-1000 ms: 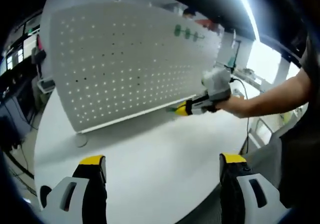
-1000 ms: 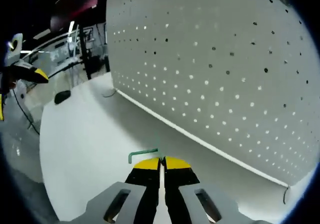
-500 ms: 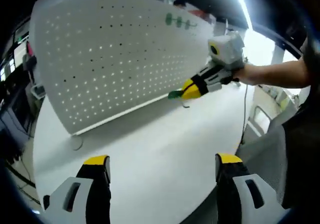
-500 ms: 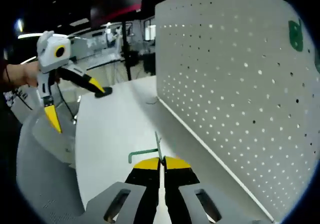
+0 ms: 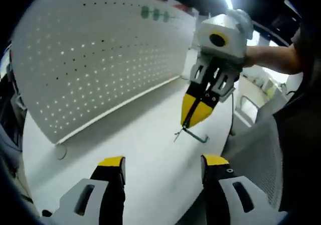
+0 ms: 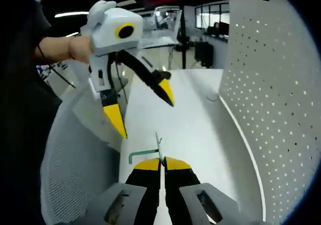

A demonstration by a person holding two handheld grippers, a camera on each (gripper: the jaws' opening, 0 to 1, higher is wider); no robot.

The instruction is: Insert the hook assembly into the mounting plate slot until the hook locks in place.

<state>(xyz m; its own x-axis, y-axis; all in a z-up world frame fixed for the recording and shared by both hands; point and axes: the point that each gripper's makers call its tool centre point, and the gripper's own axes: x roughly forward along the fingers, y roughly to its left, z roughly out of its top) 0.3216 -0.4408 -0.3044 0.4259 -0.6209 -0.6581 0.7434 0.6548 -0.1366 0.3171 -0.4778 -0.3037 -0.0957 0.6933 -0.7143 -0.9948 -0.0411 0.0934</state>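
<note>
Pinching the green hook (image 6: 144, 155) between closed yellow tips, the right gripper (image 6: 161, 162) hangs over the white table (image 6: 195, 129), well out from the pegboard (image 6: 271, 89); the stretch of the hook inside the jaws is hidden, and its thin wire prongs are too fine to read clearly; in the right gripper view its long arm runs crosswise from the tips toward the pegboard-far side and ends in a short bend, with a thin prong sticking forward; in the left gripper view the same hook (image 5: 194, 134) hangs below the right gripper (image 5: 196, 115), pointing down at the table (image 5: 145, 149); the left gripper (image 5: 160, 163) stands wide apart with nothing between its jaws, seen opposite as the left gripper (image 6: 143, 107); green hooks (image 5: 155, 13) sit high on the pegboard (image 5: 95, 64), blurred.
</note>
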